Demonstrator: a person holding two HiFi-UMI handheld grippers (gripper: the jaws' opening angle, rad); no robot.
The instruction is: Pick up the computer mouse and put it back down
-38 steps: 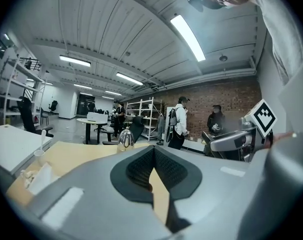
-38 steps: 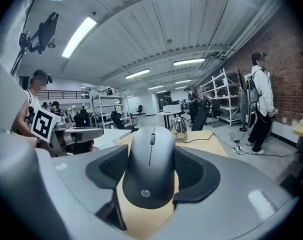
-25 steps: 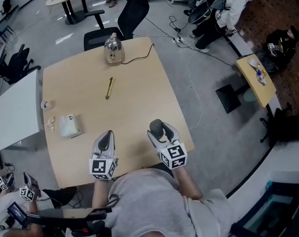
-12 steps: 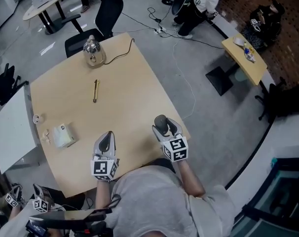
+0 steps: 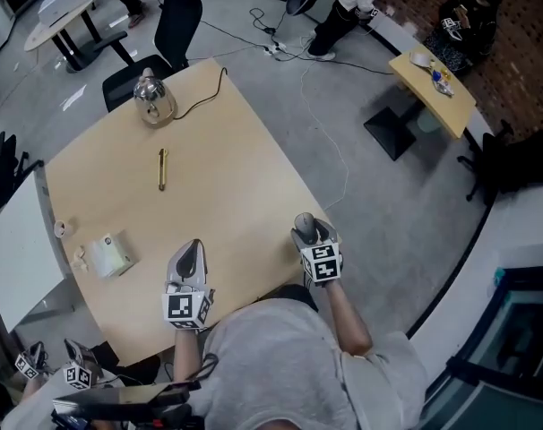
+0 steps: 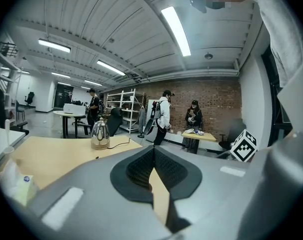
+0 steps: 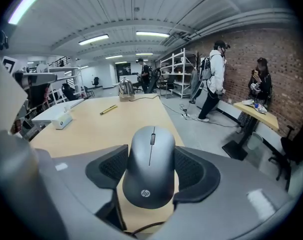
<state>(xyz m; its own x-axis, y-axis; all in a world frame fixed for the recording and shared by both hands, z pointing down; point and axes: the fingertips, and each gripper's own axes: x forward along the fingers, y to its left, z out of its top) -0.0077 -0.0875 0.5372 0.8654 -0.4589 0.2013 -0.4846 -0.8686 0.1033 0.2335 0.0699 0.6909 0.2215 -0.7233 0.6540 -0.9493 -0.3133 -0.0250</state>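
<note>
right gripper view — the right gripper (image 7: 151,173) clasps the computer mouse (image 7: 149,154).

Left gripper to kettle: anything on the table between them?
Yes. In the head view a slim brass-coloured rod lies on the table roughly midway between the left gripper and the kettle. The rest of that stretch is bare.
</note>
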